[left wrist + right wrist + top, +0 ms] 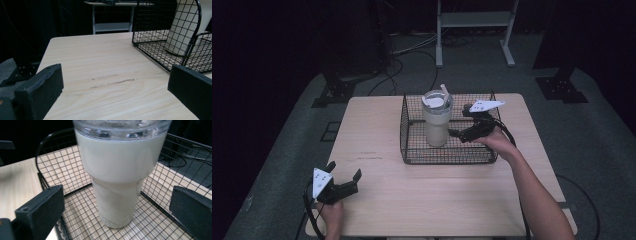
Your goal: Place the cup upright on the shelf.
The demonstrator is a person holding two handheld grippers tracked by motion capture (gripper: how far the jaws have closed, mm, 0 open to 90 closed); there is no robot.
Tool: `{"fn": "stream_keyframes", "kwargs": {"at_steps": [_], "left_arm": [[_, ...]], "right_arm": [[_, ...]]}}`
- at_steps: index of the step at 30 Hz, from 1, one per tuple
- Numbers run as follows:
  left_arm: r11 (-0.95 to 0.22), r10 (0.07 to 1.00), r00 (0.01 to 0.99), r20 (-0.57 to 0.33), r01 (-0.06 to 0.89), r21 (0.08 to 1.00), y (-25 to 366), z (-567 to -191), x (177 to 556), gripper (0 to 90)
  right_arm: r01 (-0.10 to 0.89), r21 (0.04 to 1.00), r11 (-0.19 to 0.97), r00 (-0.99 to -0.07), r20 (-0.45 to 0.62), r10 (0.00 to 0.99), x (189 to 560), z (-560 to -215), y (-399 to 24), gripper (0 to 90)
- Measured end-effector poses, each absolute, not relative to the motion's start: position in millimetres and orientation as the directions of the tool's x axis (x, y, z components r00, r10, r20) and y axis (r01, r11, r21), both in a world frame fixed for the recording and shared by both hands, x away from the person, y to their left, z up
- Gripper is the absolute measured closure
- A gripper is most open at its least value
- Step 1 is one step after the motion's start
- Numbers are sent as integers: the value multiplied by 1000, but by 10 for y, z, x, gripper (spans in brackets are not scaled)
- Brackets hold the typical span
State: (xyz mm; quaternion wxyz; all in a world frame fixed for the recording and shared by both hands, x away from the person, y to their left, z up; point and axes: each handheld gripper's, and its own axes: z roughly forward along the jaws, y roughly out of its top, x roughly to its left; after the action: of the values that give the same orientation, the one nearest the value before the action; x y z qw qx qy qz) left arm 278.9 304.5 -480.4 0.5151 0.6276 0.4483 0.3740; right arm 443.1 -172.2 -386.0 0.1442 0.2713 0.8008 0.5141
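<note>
Cream tumbler stands upright inside black wire basket on far half of wooden table. Right gripper reaches into basket, jaws spread wide; tumbler ahead between them, untouched. Left gripper near table's near-left corner, jaws spread, nothing between, well apart from basket.
</note>
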Motion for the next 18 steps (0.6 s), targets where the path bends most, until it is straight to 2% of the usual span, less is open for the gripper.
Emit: {"fn": "stream_keyframes", "kwargs": {"at_steps": [18], "left_arm": [[-75, 946, 323, 15, 172, 982, 3031, -4803, 2775, 0]], "right_arm": [[299, 904, 307, -784, 49, 619, 4173, -3895, -1886, 0]]}}
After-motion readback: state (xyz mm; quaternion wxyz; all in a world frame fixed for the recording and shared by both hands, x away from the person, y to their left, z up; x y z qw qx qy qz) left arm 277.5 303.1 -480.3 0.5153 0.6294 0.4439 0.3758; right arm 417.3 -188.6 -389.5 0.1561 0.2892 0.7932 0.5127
